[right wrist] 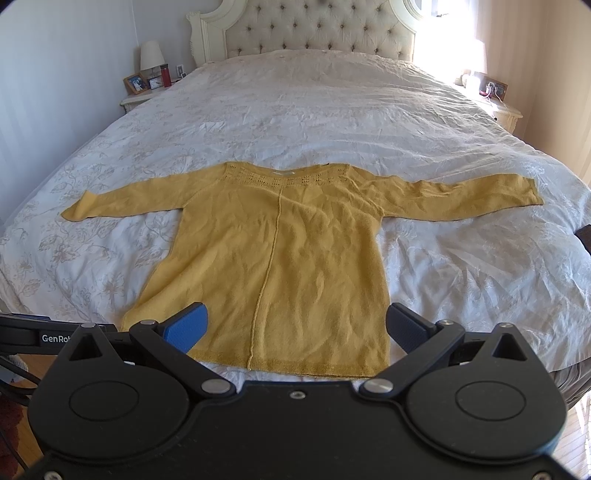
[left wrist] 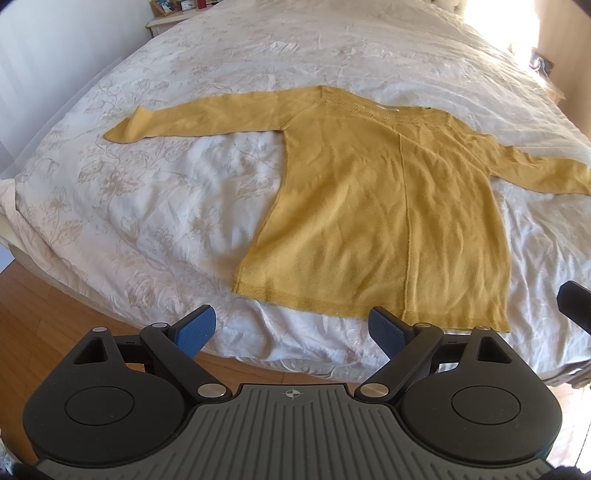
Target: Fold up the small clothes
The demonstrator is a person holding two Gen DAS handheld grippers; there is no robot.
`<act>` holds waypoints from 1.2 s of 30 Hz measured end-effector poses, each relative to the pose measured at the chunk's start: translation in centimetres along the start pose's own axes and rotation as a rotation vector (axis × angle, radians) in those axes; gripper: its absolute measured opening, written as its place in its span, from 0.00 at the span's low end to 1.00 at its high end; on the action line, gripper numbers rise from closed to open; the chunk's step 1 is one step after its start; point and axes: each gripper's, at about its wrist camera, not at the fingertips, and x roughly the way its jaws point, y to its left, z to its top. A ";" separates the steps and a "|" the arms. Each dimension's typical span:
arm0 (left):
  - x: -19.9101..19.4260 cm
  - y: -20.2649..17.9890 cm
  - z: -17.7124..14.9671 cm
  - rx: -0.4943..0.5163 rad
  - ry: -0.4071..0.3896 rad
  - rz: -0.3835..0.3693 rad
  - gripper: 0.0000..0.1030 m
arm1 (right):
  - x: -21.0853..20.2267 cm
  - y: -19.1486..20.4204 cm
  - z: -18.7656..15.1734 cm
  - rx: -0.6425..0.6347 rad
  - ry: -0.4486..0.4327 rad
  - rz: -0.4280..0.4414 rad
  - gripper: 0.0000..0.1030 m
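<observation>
A mustard-yellow long-sleeved knit top (left wrist: 376, 206) lies flat on the bed, both sleeves spread out, hem toward me; it also shows in the right wrist view (right wrist: 280, 258). My left gripper (left wrist: 291, 330) is open and empty, hovering at the bed's foot just below the hem's left part. My right gripper (right wrist: 295, 328) is open and empty, over the lower hem area. The right gripper's edge shows at the right in the left wrist view (left wrist: 576, 299).
The white floral bedspread (right wrist: 332, 118) covers a large bed with a tufted headboard (right wrist: 314, 29). Nightstands stand at back left (right wrist: 140, 96) and back right (right wrist: 502, 107) with a lamp and frames. Wooden floor (left wrist: 44, 314) lies below the bed's foot.
</observation>
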 end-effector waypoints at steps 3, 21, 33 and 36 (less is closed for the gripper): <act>0.1 0.0 0.0 0.002 0.002 -0.001 0.88 | 0.0 0.0 0.0 0.002 0.002 0.000 0.99; 1.6 0.1 -0.4 0.026 -0.011 -0.039 0.62 | 0.7 -1.4 -0.5 0.085 -0.024 0.101 0.96; 6.6 0.8 -2.5 0.015 0.008 -0.163 0.51 | 8.4 -8.7 -4.2 0.170 0.161 0.008 0.59; 7.5 0.1 -2.4 0.068 0.003 -0.105 0.51 | 11.5 -10.5 -5.2 0.197 0.223 0.007 0.57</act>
